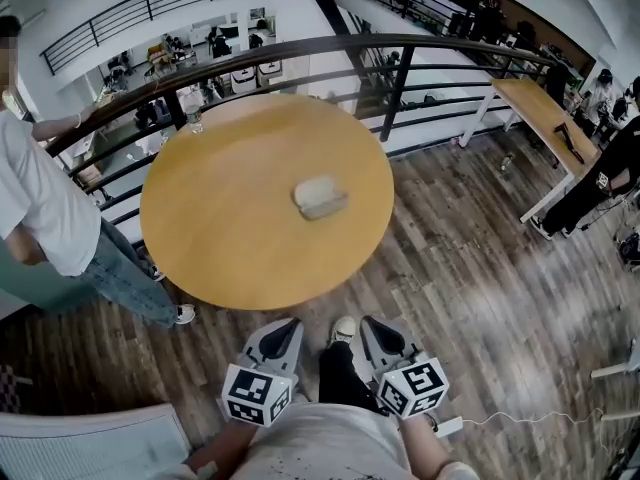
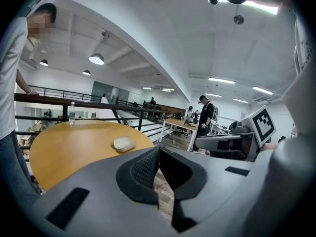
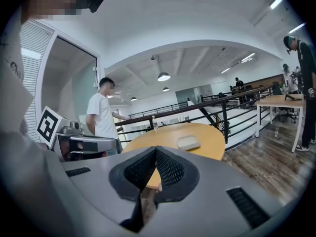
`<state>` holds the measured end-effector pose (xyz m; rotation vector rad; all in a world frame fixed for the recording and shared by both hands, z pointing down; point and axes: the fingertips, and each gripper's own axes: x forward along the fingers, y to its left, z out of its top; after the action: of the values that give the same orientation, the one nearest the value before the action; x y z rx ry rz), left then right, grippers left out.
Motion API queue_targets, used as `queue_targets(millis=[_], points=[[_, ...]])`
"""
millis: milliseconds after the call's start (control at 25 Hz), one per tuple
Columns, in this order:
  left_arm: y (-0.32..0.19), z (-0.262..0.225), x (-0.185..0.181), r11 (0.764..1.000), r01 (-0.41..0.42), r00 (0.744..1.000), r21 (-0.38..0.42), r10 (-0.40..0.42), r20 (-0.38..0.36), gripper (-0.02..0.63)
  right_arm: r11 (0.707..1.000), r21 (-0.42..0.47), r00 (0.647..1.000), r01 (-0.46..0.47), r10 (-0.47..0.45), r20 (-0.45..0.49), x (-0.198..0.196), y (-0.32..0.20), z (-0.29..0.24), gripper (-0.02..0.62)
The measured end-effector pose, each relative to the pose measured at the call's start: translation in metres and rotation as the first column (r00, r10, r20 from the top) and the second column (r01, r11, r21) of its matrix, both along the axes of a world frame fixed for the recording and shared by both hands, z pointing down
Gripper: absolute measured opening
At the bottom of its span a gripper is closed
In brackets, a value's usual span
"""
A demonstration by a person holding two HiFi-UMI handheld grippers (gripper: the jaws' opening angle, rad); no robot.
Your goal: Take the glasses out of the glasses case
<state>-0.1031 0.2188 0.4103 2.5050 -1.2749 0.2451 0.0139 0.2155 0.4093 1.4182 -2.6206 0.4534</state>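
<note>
Broadly, plank floor (image 1: 480,268) lies around the round wooden table (image 1: 230,228), whose far edge sits close against a curved black railing (image 1: 300,48). A person in a white shirt (image 1: 40,208) stands at the table's left edge. The near edge faces a strip of bare floor, and both tools hang low over it, short of the table. The left gripper (image 1: 283,336) and right gripper (image 1: 377,334) sit side by side, each with its jaws pressed together at the tips and holding nothing. The closed grey glasses case (image 1: 320,197) lies right of the tabletop's middle with bare wood on every side. A water bottle (image 1: 193,113) stands at the far left rim. Only the head view shows the near edge. Only the left gripper view shows a person in black (image 2: 204,117) by a desk (image 2: 178,124).
</note>
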Motion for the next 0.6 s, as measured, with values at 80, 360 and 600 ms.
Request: queue_targets(millis=[80,360,600], points=[[-0.029,0.004,0.008,1.0,-0.002,1.0,-0.006,0.002,0.006,0.025,1.0,0.006,1.0,0.017,-0.017,-0.007,0.005,-0.03,0.0,0.025],[-0.141,0.0,0.04,1.0,0.023,0.999,-0.005,-0.023,0.024,0.025,0.995,0.032,0.995,0.094,-0.093,-0.018,0.032,-0.144,-0.007,0.025],[-0.224,-0.008,0.075,0.998,0.056,0.998,-0.003,-0.056,0.011,0.025,0.99,0.018,0.99,0.137,-0.136,-0.027,0.065,-0.222,-0.01,0.025]])
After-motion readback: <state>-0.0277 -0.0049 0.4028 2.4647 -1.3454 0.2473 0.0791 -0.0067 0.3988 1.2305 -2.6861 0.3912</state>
